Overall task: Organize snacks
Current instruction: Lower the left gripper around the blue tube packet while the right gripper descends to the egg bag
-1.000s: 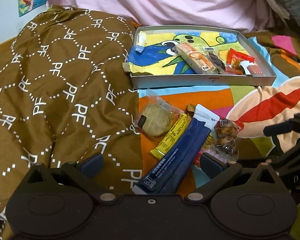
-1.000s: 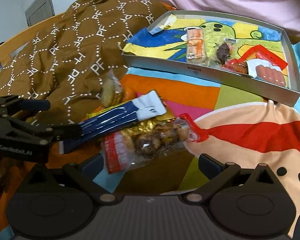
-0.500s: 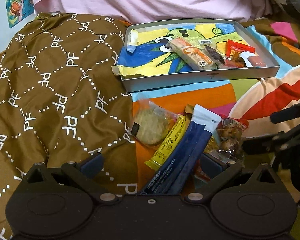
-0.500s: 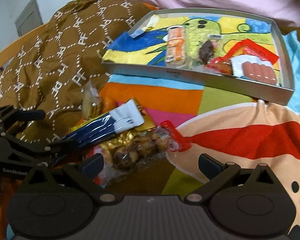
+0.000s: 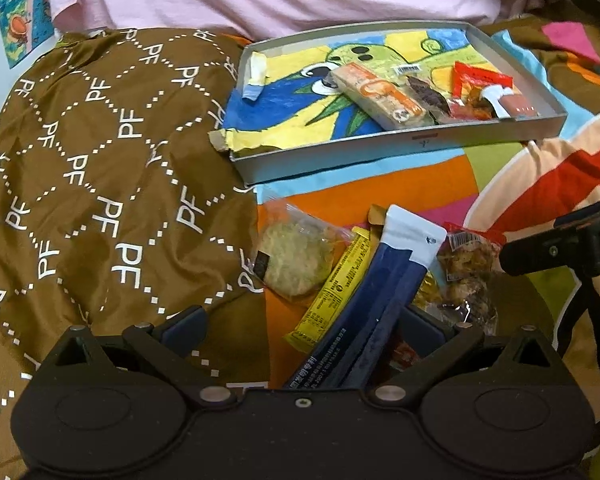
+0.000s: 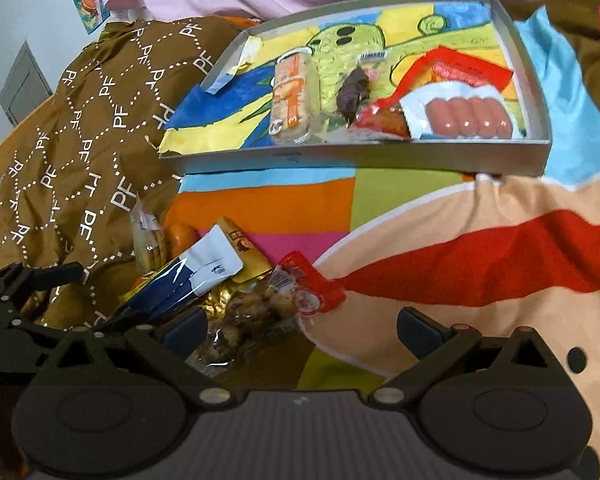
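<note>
So the loose snack pile sits low in the middle of the left wrist view, on the colourful blanket (image 5: 384, 196). There's a long navy-and-white stick pack (image 5: 374, 300), a yellow bar (image 5: 334, 294) tucked along its left edge, a round cookie in clear wrap (image 5: 292, 258) further left, and a clear bag of brown nutty bits with a red end (image 5: 466, 268) on the right.

The left gripper (image 5: 300, 326) has its jaws spread wide, with the bottom end of the navy stick pack lying between the fingers; can't tell if either pad actually touches it.

The right gripper (image 6: 300, 330) is wide too, nothing clamped, and its left finger sits right at the nutty bag (image 6: 256, 312).

Upper centre is the grey tray (image 5: 380, 148) with a cartoon drawing lining it, holding an orange wafer pack (image 5: 380, 94), a dark wrapped piece (image 6: 356, 92) and a sausage pack (image 6: 466, 120). A brown patterned quilt (image 5: 100, 160) fills the left side.
</note>
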A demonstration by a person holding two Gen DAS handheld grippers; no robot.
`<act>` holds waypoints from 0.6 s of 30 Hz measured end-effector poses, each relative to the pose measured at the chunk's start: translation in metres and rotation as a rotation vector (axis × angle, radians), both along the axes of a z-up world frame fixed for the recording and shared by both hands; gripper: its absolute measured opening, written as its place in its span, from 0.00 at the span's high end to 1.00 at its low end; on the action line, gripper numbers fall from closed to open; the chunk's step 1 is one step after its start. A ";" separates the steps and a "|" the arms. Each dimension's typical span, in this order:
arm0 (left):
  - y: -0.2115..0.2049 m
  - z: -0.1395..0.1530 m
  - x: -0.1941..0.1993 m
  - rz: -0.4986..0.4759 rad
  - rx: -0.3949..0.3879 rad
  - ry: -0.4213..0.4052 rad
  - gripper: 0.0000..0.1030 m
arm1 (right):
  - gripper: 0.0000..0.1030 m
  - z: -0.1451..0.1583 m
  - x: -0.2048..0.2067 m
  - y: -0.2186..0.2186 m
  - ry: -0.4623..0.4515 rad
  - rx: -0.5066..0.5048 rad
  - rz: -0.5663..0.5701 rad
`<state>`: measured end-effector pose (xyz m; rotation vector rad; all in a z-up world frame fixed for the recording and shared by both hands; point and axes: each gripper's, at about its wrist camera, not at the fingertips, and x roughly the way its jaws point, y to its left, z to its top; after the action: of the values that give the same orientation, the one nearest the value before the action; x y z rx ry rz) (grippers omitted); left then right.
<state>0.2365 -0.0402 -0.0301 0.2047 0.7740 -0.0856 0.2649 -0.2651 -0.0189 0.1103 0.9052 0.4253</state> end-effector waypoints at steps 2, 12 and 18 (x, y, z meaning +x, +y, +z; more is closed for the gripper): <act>-0.001 -0.002 0.001 -0.024 0.002 0.020 0.01 | 0.00 -0.002 0.001 0.001 0.010 0.004 0.000; 0.000 -0.009 0.007 -0.065 -0.037 0.104 0.07 | 0.00 -0.007 0.006 0.001 0.052 0.035 -0.016; 0.004 -0.009 0.011 -0.062 -0.094 0.160 0.19 | 0.00 -0.009 0.006 0.001 0.057 0.033 -0.021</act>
<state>0.2474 -0.0360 -0.0390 0.1332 0.9210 -0.1984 0.2706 -0.2636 -0.0276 0.1630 0.9529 0.4198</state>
